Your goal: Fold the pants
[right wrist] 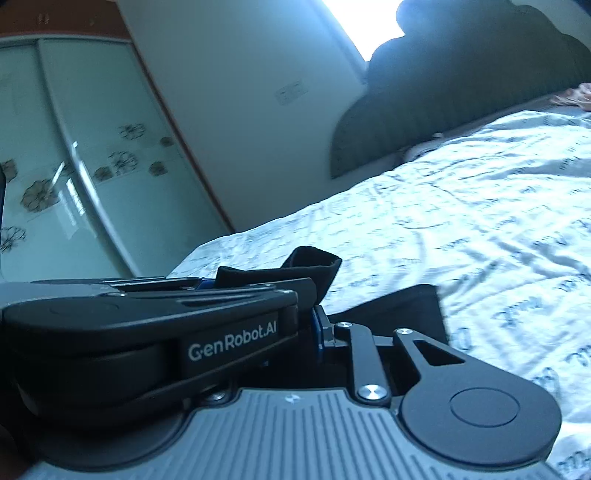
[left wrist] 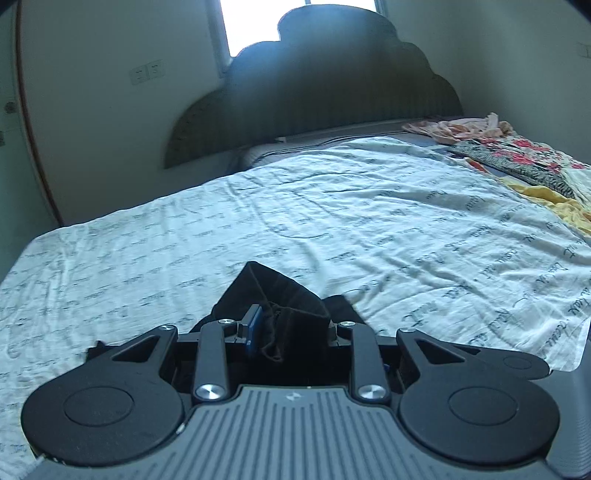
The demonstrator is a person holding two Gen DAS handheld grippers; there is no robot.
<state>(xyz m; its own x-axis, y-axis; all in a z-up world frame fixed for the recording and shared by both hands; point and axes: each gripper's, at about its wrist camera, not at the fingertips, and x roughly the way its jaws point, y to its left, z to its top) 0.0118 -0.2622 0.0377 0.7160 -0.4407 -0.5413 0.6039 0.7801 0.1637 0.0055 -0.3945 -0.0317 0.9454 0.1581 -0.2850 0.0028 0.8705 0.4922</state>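
Tools, two, each pinching dark cloth. Left tool (left wrist: 291, 326), bottom centre of its own view: fingers close together with a bunched fold of the black pants (left wrist: 280, 295) between them, the blue pad (left wrist: 253, 326) on the left finger pressed to the fabric. Right tool (right wrist: 321, 332), lower centre of its view: fingers likewise drawn onto a fold of the same pants (right wrist: 391, 308), which trail toward the right over the sheet; the left tool's body (right wrist: 147, 332) crosses the lower left of that view, so the two stand just beside each other, with a cuff-like end of the garment (right wrist: 314, 264) sticking up above it. Bed sheet (left wrist: 295, 206), pale with script print, wrinkled, fills the middle of both views. Dark scalloped headboard (left wrist: 332, 92) at upper centre under a bright window (left wrist: 258, 22); floral and yellow laundry (left wrist: 524, 162) at the right edge; wardrobe door (right wrist: 74, 155) with flower motifs at upper left of the right view. Risks, as judgement: thin pinches could slip and drop a layer; tools this near could collide or bunch the cloth; the loose sheet could be dragged along. Hidden or unclear: most of the garment lies below the tool bodies; which end is held cannot be told; both views are motion-blurred.
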